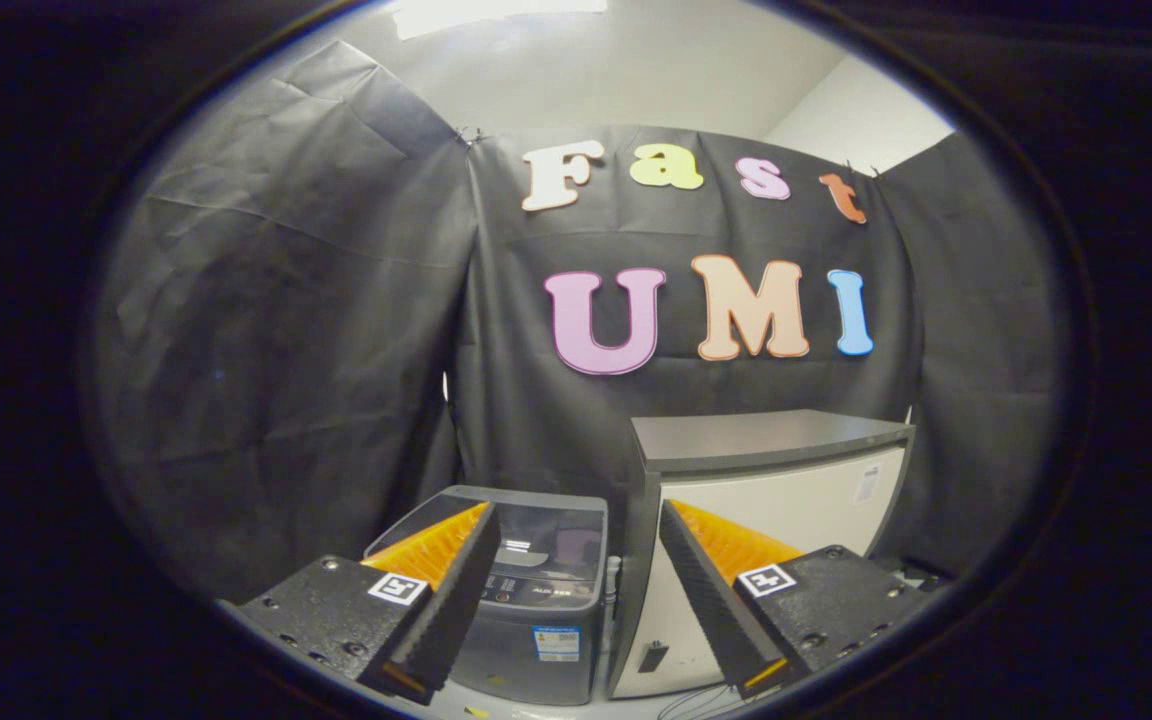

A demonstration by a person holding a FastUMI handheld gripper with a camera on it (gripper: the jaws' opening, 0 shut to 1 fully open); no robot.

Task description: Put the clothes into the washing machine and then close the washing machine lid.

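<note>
Two fingers of my gripper (576,520) stand wide apart, clamped on nothing. Beyond them I see the washing machine (536,600), small and grey, lid (536,535) down, standing against the black cloth wall (286,350). Just beside it stands a pale cabinet (796,490) with a dark top.
</note>
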